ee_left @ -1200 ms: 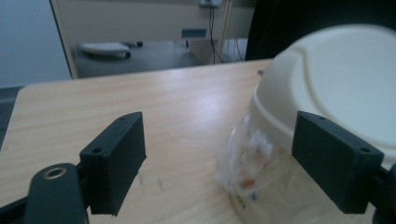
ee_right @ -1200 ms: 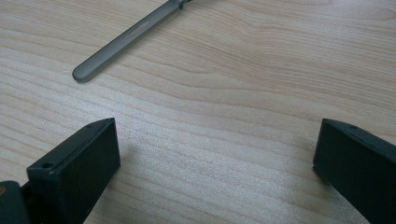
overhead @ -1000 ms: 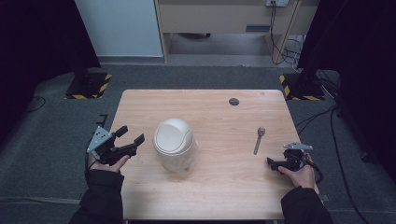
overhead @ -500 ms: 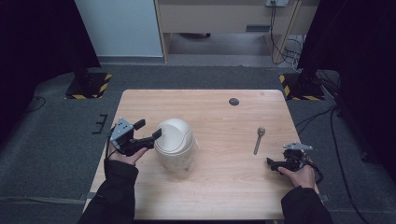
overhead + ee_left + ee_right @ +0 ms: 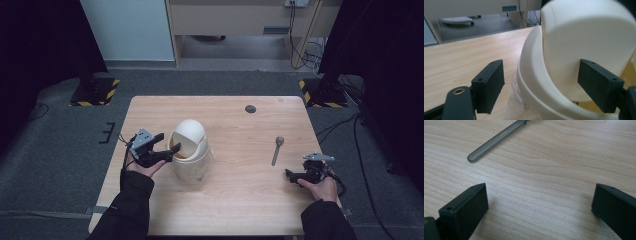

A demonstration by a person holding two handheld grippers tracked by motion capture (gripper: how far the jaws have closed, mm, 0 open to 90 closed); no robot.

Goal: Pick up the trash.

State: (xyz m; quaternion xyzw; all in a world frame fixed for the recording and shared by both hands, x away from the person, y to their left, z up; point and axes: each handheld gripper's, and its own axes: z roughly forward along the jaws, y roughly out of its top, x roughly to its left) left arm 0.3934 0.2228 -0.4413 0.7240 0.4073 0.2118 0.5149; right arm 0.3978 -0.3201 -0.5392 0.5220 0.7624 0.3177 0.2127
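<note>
My left tool [image 5: 161, 149] is spread wide around the swing lid of the cream plastic domed bin [image 5: 190, 150] mid-worktop [image 5: 240, 200]; its base is cut off in my left gripper view. My right tool [image 5: 291, 173] rests open near the grey metal spoon [image 5: 276, 149], whose bowl runs out of my right gripper view.

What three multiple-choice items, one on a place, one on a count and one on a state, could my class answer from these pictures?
1. Where does the spoon lie?
A. inside the bin
B. on the table between the bin and the right gripper
C. on the floor

2. How many spoons are on the table?
A. one
B. two
C. three

3. How do the left gripper jaws stand?
A. shut on the spoon
B. shut on nothing
C. open at the bin's swing lid

Answers: 1 B, it lies on bare wood left of the right gripper; 2 A, the high view shows one; 3 C, the jaws stand apart at the white bin, whose lid is tilted inward.
</note>
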